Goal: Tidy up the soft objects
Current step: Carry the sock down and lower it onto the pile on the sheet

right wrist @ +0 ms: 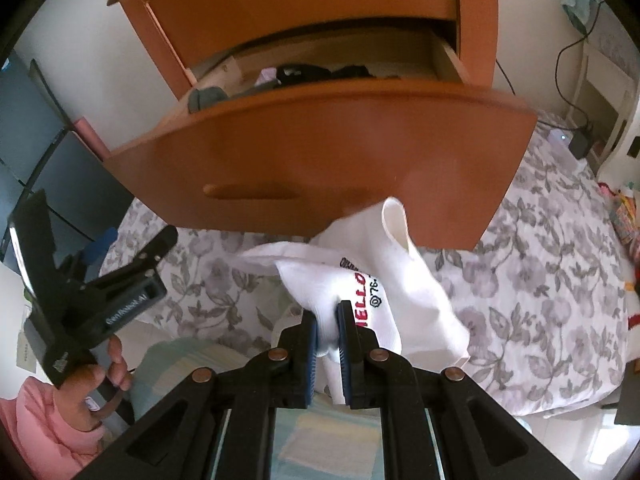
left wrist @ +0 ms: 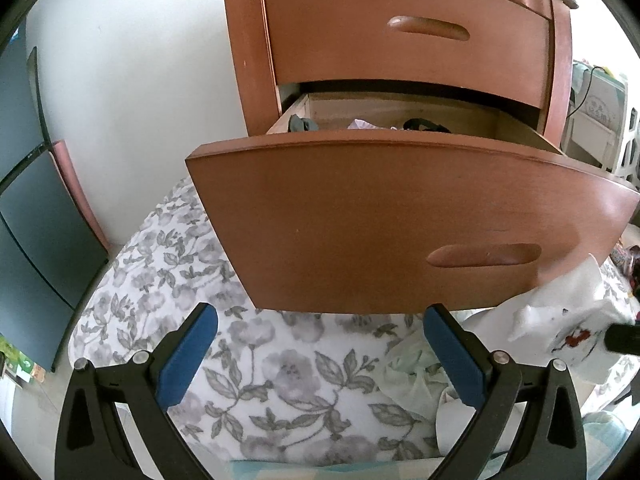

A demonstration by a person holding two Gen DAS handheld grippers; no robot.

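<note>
You are facing a reddish-brown wooden nightstand (left wrist: 400, 40) that is standing against a plain white wall (left wrist: 140, 80), its lower drawer (left wrist: 400, 220) hanging open over a bed whose grey floral bedspread (left wrist: 280, 380) is filling the foreground. Dark blue-grey panels (left wrist: 36, 220) are leaning at the left, and white furniture (right wrist: 600, 92) with a black cable (right wrist: 568, 80) is sitting at the right. Soft daylight is washing the room.
</note>
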